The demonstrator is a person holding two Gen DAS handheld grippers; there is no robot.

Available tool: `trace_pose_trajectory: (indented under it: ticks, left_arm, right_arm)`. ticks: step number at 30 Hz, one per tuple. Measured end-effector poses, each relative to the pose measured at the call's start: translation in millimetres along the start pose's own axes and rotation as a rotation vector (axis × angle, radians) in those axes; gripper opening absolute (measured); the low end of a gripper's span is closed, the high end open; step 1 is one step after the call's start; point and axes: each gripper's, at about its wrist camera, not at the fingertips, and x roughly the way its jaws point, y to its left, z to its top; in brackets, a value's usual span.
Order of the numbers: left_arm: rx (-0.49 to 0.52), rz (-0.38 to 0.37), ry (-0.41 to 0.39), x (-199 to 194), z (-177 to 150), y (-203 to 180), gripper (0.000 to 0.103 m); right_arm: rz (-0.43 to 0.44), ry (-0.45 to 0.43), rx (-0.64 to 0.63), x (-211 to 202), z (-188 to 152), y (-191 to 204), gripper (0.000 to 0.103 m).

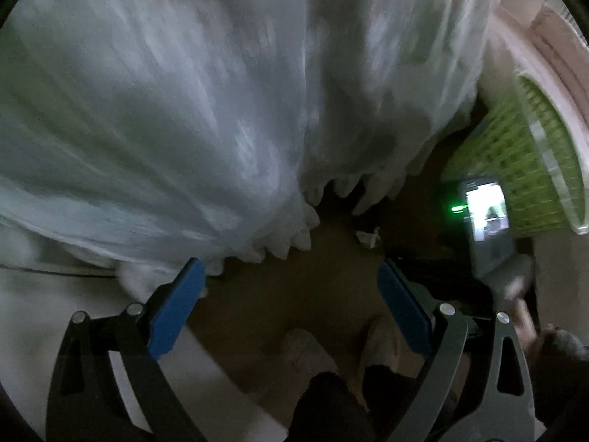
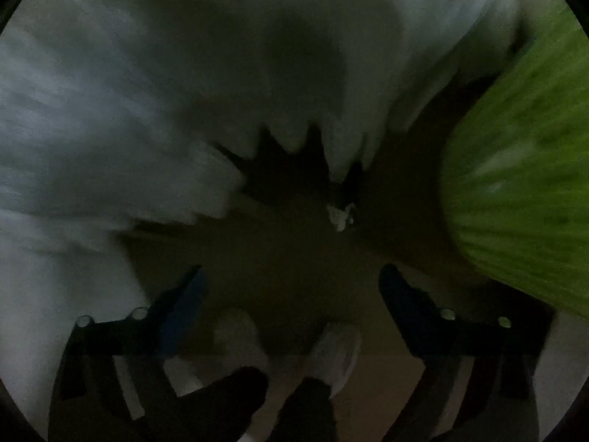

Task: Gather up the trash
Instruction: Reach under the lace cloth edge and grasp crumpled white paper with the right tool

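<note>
A small crumpled white scrap of trash (image 1: pixel 368 237) lies on the dim brown floor under the fringed edge of a white bedspread (image 1: pixel 221 110). My left gripper (image 1: pixel 291 280) points down at the floor, its blue pads wide apart and empty, the scrap a little beyond them to the right. In the right wrist view the same scrap (image 2: pixel 340 215) lies ahead of my right gripper (image 2: pixel 291 283), whose jaws stand apart with nothing between them. The right gripper's body with a lit screen (image 1: pixel 486 213) shows at the right of the left wrist view. Both pictures are blurred.
A green mesh basket (image 1: pixel 530 154) stands on the floor at the right, also the green basket (image 2: pixel 522 184) in the right wrist view. The bedspread's fringe (image 2: pixel 279 136) hangs just above the floor. The person's light slippers (image 1: pixel 309 346) and dark trouser legs are at the bottom.
</note>
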Motion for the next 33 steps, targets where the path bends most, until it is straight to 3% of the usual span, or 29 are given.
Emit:
trace_pose_trajectory:
  ticks: [5, 6, 7, 8, 9, 10, 11, 12, 15, 19, 28, 31, 33]
  left_arm:
    - [-0.006, 0.005, -0.043, 81.9, -20.4, -11.2, 0.09]
    - [-0.013, 0.004, -0.053, 95.8, -23.1, -13.4, 0.09]
    - [-0.016, 0.004, -0.057, 103.0, -23.8, -15.4, 0.09]
    - [-0.019, 0.004, -0.06, 115.0, -27.2, -18.4, 0.09]
    - [-0.022, 0.007, -0.063, 123.3, -29.3, -19.9, 0.09]
    - [-0.025, 0.015, -0.068, 129.7, -31.2, -21.3, 0.09]
    - [-0.026, 0.019, -0.069, 135.1, -32.9, -19.7, 0.09]
    - [-0.024, 0.017, -0.056, 138.6, -33.4, -20.8, 0.09]
    - [-0.049, 0.019, -0.079, 135.2, -32.1, -20.5, 0.09]
    - [-0.097, -0.028, -0.088, 128.0, -30.7, -23.9, 0.09]
    - [-0.103, -0.019, -0.104, 124.4, -24.7, -38.1, 0.09]
    - [-0.088, -0.001, -0.101, 127.1, -22.5, -41.5, 0.09]
    - [-0.084, 0.001, -0.099, 126.8, -22.8, -42.6, 0.09]
  right_arm:
    - [-0.098, -0.019, -0.018, 139.8, 8.7, -27.8, 0.09]
    - [-0.207, -0.063, -0.042, 149.9, 7.6, -23.8, 0.09]
    - [-0.28, -0.149, -0.067, 158.9, 0.4, -9.3, 0.102]
    - [-0.244, -0.2, -0.154, 168.3, -7.1, 8.0, 0.101]
    - [-0.188, -0.184, -0.251, 180.0, -11.0, 20.7, 0.098]
    - [-0.265, -0.161, -0.339, 198.2, -17.0, 36.7, 0.09]
    - [-0.317, -0.166, -0.359, 204.8, -20.1, 42.1, 0.089]
    - [-0.312, -0.181, -0.366, 210.6, -25.2, 45.4, 0.09]
    - [-0.249, -0.171, -0.295, 215.8, -28.2, 35.7, 0.09]
    - [-0.271, -0.181, -0.193, 217.1, -23.6, 11.4, 0.09]
    - [-0.445, -0.131, -0.034, 272.4, -0.2, -6.0, 0.091]
    - [-0.526, -0.077, -0.039, 296.7, -0.2, -2.1, 0.089]
    - [-0.525, -0.074, -0.017, 304.0, -1.0, -4.3, 0.084]
